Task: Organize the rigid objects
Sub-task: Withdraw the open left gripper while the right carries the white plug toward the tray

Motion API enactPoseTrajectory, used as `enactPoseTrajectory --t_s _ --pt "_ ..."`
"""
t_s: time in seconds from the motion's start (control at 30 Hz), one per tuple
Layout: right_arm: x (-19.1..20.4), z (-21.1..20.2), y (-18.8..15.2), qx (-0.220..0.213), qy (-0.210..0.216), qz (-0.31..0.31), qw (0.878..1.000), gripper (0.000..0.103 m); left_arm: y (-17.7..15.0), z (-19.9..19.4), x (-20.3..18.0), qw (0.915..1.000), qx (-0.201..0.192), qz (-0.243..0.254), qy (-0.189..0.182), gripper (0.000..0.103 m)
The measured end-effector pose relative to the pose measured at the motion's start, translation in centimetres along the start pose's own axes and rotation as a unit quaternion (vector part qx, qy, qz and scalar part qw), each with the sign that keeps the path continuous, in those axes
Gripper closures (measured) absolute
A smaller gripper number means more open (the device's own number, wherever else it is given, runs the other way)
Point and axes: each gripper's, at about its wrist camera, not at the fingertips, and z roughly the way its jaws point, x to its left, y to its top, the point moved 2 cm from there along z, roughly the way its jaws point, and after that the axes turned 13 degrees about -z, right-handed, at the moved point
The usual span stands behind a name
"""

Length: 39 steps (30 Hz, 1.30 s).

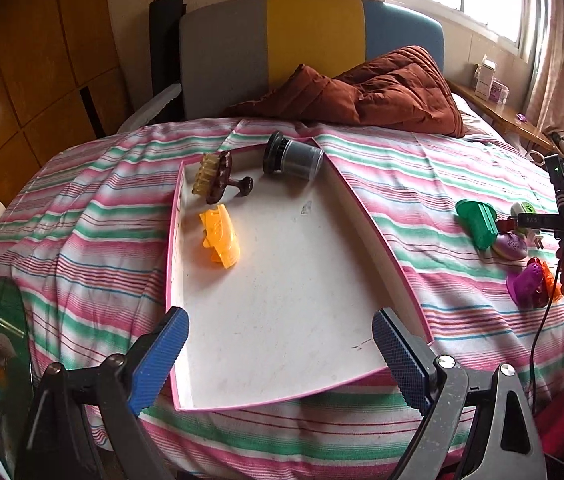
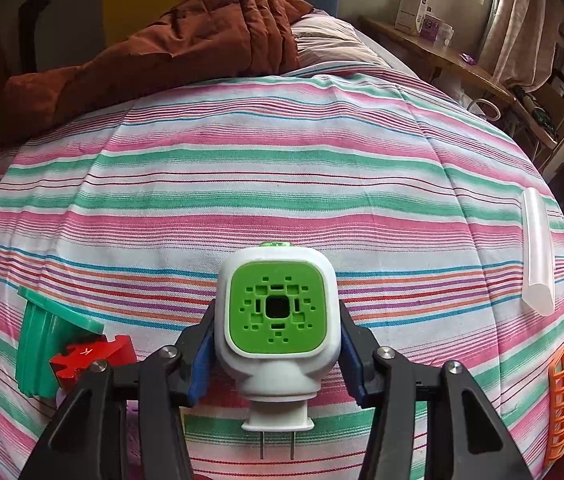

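Over the near end of the pink-rimmed tray [image 1: 186, 396] you are holding the left gripper [image 1: 280, 354] with its blue pads spread wide, one at each side of the tray's near end, nothing between them and nothing touched; inside the tray, toward its far left corner, an orange toy [image 1: 221, 242] is lying just in front of a brown brush [image 1: 218, 178], and a dark cylindrical jar [image 1: 291, 158] is lying on its side against the far rim; well to the right of the tray, on the striped bedsheet [image 1: 401, 184], a green block [image 1: 477, 220] is sitting among a purple egg-shaped piece [image 1: 513, 246] and a purple scoop [image 1: 527, 284].

Beside that cluster you are keeping the right gripper [image 2: 276, 356] half closed, its pads clamping a white plug-in device with a green face [image 2: 278, 312] by its two sides, prongs pointing back toward you; seen from the right wrist, the green block [image 2: 42, 344] and a red piece [image 2: 90, 360] are lying just left of the clamped device, farther from the tray than the block; a clear tube [image 2: 537, 256] and an orange lattice piece [image 2: 561, 404] are lying farther still from the tray.
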Motion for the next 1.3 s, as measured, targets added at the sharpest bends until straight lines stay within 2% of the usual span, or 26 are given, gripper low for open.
enactPoseTrajectory --t_s 0.4,0.67,0.9,1.03,1.3 --pt "0.1 0.0 0.1 -0.007 -0.006 -0.007 1.000 0.051 -1.0 -0.5 2.4 0.9997 0.001 -0.022 0.012 0.009" --pt "-0.6 -0.1 -0.1 0.001 -0.005 0.011 1.000 0.051 -1.4 -0.7 3.1 0.9996 0.004 -0.027 0.011 0.009" --pt "-1.2 -2.1 0.1 -0.028 -0.007 0.031 0.999 0.051 -1.1 -1.2 4.2 0.9991 -0.006 -0.039 0.015 0.010" --pt "1.3 -4.2 0.7 -0.049 0.018 0.002 0.999 0.051 -1.1 -1.2 5.0 0.9988 -0.008 -0.047 0.016 0.010" --pt "10.9 -7.2 1.6 -0.075 0.068 -0.081 0.992 0.051 -1.5 -1.2 6.8 0.9976 -0.005 -0.067 0.012 0.010"
